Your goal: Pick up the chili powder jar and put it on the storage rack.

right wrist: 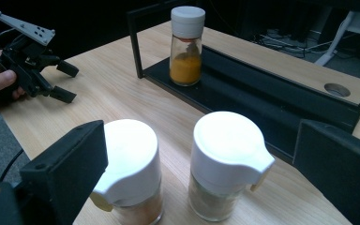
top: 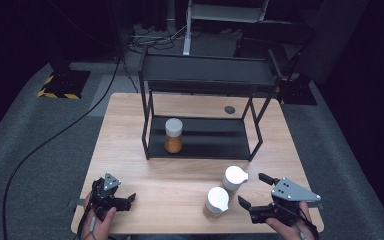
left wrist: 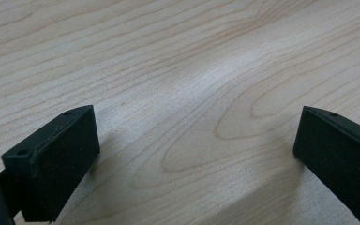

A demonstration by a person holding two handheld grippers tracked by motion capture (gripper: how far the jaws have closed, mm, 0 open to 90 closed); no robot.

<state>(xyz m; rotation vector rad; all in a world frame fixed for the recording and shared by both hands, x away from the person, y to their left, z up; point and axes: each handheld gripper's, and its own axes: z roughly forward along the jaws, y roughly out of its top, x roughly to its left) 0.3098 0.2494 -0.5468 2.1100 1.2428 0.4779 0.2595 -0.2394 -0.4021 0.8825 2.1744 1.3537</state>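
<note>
Two white-capped spice jars stand on the wooden table [top: 180,175], one nearer the front [top: 216,201] [right wrist: 129,159], the other just behind it [top: 234,178] [right wrist: 225,150]. My right gripper [top: 251,189] [right wrist: 201,136] is open just right of them, its jaws spread wide with both jars ahead of them and apart from them. A third jar with orange powder [top: 173,135] [right wrist: 186,44] stands upright on the lower tier of a black shelf rack [top: 205,145]. My left gripper [top: 130,201] [left wrist: 197,140] [right wrist: 70,82] hovers open over bare wood at the front left.
The black rack's upper tier [top: 207,75] overhangs the lower one, with thin posts at the corners. A round cable hole [top: 229,109] [right wrist: 336,89] lies behind the rack. A cable [top: 45,145] runs across the carpet at left.
</note>
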